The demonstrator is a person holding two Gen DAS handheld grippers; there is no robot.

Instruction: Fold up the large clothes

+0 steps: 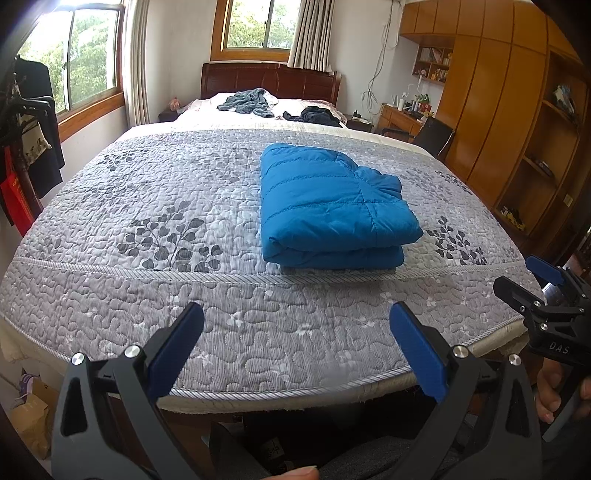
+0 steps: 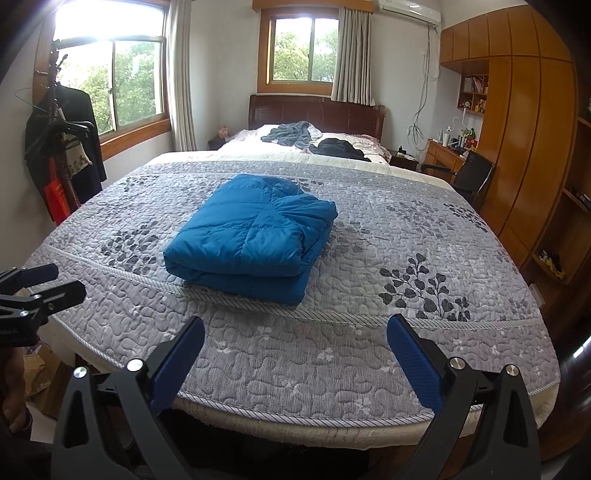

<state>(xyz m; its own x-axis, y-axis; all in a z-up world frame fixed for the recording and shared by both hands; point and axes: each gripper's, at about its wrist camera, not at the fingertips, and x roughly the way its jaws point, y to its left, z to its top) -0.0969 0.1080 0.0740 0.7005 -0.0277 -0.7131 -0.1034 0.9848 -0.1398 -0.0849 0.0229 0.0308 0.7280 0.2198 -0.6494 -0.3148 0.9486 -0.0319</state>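
A grey leaf-patterned quilt point(image 1: 147, 206) covers the bed, and on it lies a folded blue puffer jacket point(image 1: 332, 206), well short of the wooden headboard point(image 1: 269, 79). The left gripper point(image 1: 295, 343) and right gripper point(image 2: 295, 354) hover spread wide and empty above the quilt's near edge, apart from the jacket. Only the right wrist view shows the air conditioner point(image 2: 410, 10); only the left shows a fingertip point(image 1: 295, 473).

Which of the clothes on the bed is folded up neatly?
The blue puffy jacket; the grey garment and dark garment near the headboard lie crumpled.
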